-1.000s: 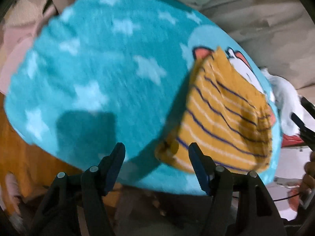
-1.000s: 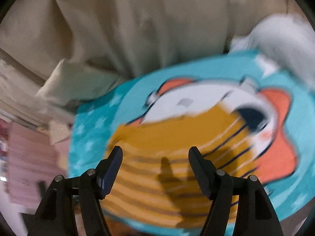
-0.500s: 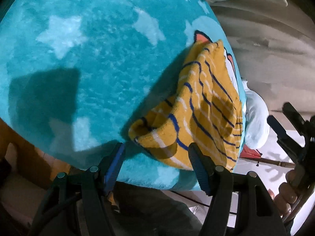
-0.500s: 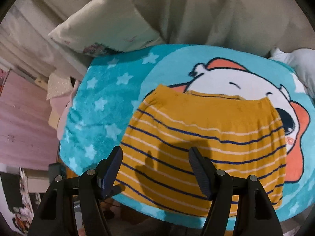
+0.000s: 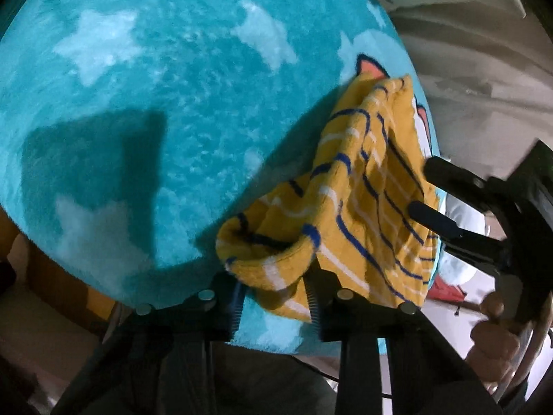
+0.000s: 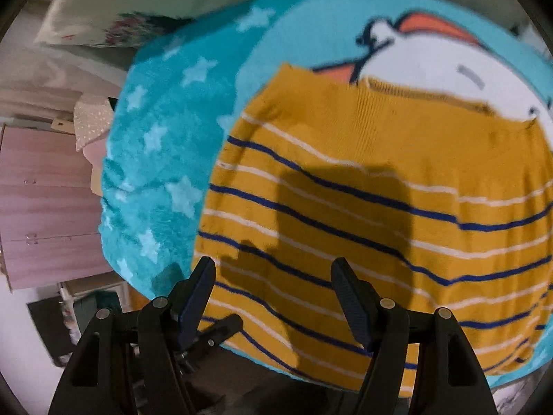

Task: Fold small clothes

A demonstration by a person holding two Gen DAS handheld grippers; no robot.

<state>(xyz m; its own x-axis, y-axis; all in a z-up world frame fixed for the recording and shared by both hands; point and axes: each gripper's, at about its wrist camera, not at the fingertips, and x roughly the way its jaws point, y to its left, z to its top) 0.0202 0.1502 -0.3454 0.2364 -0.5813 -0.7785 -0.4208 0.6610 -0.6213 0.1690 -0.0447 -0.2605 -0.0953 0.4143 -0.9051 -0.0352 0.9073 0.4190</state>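
Observation:
A mustard yellow sweater (image 6: 380, 190) with blue and white stripes lies on a teal star-print blanket (image 5: 172, 103). In the left wrist view its near corner (image 5: 276, 263) bunches up between the fingers of my left gripper (image 5: 274, 302), whose jaws are partly closed around the cloth; a firm grip cannot be confirmed. My right gripper (image 6: 273, 287) is open, hovering just above the sweater's lower hem. It also shows in the left wrist view (image 5: 449, 200), over the sweater's right side. The left gripper's tips (image 6: 217, 332) show at the sweater's lower left edge.
The blanket (image 6: 155, 173) carries a white and orange cartoon animal (image 6: 432, 62) above the sweater. A pillow (image 6: 121, 10) lies at the far left, beige curtains (image 5: 466, 52) behind. A pink cabinet (image 6: 45, 207) stands left. The bed edge runs just below both grippers.
Both grippers have moved in close to the sweater. The left jaws have narrowed around the sweater's near corner, which has lifted and bunched. The right gripper has lowered toward the hem.

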